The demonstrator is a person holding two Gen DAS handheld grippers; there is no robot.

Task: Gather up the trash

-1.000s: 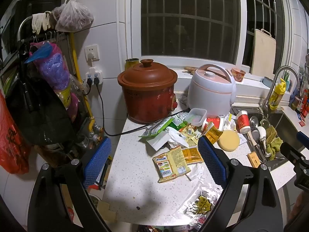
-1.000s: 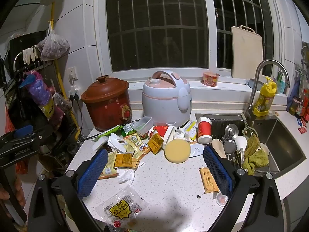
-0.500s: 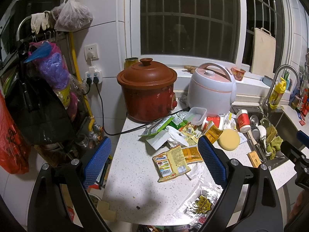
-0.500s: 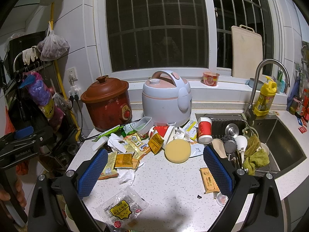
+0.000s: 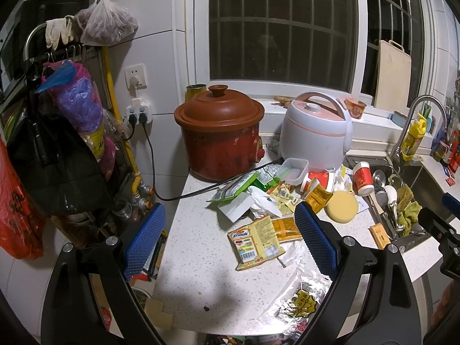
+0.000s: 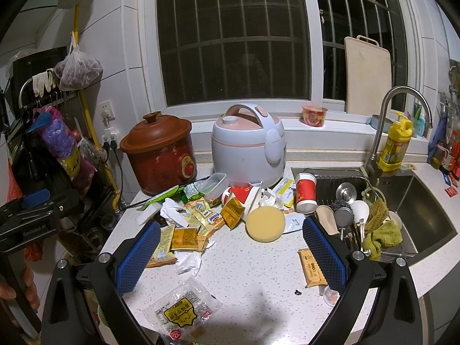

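We hold both grippers above the white speckled stone table (image 6: pixel 253 281), neither touching anything; the left gripper (image 5: pixel 230 241) has its blue-padded fingers (image 5: pixel 314 241) spread wide and empty, and the right gripper (image 6: pixel 230 253) likewise stands wide with nothing between its fingers (image 6: pixel 323 251)

The trash lies in a loose heap of torn yellow and green snack wrappers (image 6: pixel 198 218) at the middle of the right wrist view, in front of the dark red clay slow cooker (image 6: pixel 161 152) and the white and pink rice cooker (image 6: pixel 248 143). A yellow Enaak sachet (image 5: pixel 254 241) sits at the centre of the left view, and a clear crinkled plastic bag with a yellow label (image 6: pixel 184 310) lies at the lower middle of the right view

We judge the thin flat wrappers the main risk: pads closing on one may slide over it or drag its neighbours off the table edge. The black power cord (image 5: pixel 201 191) runs beside the heap and could be snagged. The round yellow sponge (image 6: pixel 266 222) and the red paper cup (image 6: pixel 306 192) by the sink may be taken for trash

No bin shows clearly in either view, and the table's near edge is cut off by the gripper bodies
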